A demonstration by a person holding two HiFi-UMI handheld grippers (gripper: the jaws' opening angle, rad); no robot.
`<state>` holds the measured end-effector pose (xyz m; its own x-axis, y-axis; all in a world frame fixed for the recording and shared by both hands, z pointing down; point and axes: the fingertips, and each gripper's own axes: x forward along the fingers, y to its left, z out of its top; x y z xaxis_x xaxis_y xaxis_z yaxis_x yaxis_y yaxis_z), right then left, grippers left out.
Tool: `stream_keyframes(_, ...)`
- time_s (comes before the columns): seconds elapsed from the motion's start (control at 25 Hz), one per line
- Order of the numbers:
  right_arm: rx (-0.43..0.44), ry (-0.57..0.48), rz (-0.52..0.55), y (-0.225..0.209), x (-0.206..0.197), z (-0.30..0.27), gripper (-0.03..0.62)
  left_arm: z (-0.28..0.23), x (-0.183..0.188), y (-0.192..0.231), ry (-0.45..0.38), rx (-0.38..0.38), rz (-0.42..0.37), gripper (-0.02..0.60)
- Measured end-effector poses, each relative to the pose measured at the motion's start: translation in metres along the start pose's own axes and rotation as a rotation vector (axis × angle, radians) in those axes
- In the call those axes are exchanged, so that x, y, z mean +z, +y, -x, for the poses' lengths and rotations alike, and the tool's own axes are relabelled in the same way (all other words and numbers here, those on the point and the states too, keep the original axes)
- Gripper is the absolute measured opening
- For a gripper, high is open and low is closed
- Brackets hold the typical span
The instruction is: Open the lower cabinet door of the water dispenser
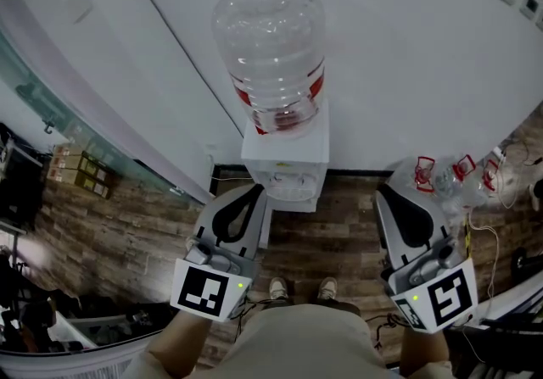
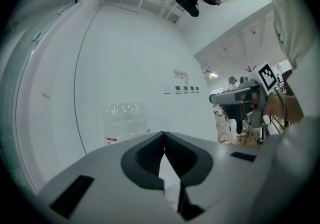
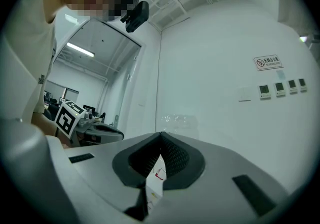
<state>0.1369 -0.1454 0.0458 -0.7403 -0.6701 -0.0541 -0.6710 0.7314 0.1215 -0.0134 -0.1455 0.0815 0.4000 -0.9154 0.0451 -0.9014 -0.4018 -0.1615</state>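
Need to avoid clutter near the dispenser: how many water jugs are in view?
4. One jug stands on the dispenser; three red-handled ones sit on the floor right of it. The right gripper may hide more.

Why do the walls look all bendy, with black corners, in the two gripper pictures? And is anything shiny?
Left gripper view and right gripper view: the wide-angle lens bows the white wall into curves and leaves the corners dark. Head view: the edges bend too, and soft glints sit on the clear plastic water bottle. Right gripper view: that bottle looks faint against the bright wall.
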Motion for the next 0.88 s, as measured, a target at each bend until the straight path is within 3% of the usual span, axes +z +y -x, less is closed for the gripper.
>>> stream_keyframes(0.88,0.035,0.014,-0.009,0.019,-0.008,-0.001,0.005,0.018,-0.001,0.001,0.01,0.007,-0.022,0.006)
